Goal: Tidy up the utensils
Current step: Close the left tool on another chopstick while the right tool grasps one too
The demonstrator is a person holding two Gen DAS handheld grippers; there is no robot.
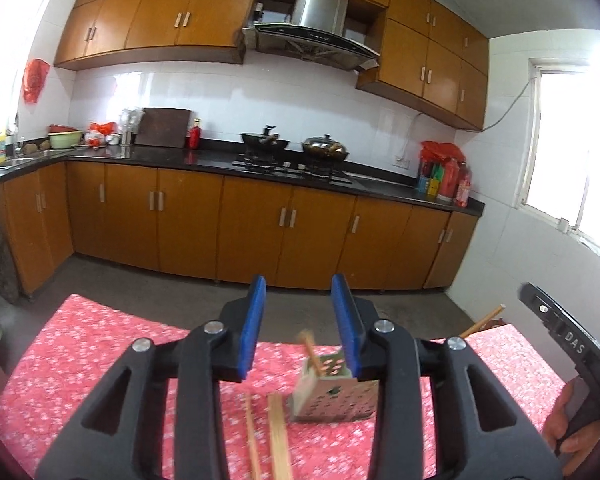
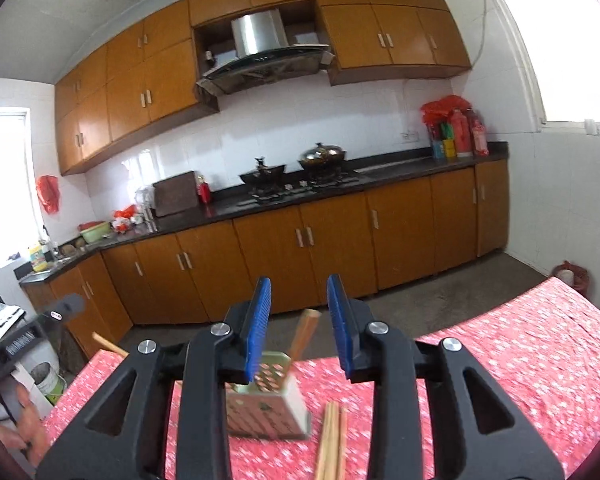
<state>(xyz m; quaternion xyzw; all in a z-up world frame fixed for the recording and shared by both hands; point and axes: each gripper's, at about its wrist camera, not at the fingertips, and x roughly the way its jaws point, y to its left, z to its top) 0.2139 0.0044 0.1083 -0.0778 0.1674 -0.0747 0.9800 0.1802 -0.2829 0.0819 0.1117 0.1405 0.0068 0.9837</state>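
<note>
I hold both the left gripper point(image 1: 298, 328) and right gripper point(image 2: 299, 330) partly open and empty above the tabletop point(image 1: 100, 344), since the perforated holder point(image 1: 332, 396) sits mid-table, loose chopsticks point(image 1: 278, 436) lying near it.

Both cams ride on the grippers and look forward along the fingers, tipped slightly down over the near end of a table with a red floral tablecloth point(image 1: 100, 360). They face the kitchen counter point(image 1: 204, 160) across the floor. The left view sits level; the right view is rolled, counter slanting. Both catch the perforated metal utensil holder point(image 1: 334, 394) close up, plus the stove point(image 2: 300, 188) and range hood point(image 2: 260, 52).
</note>
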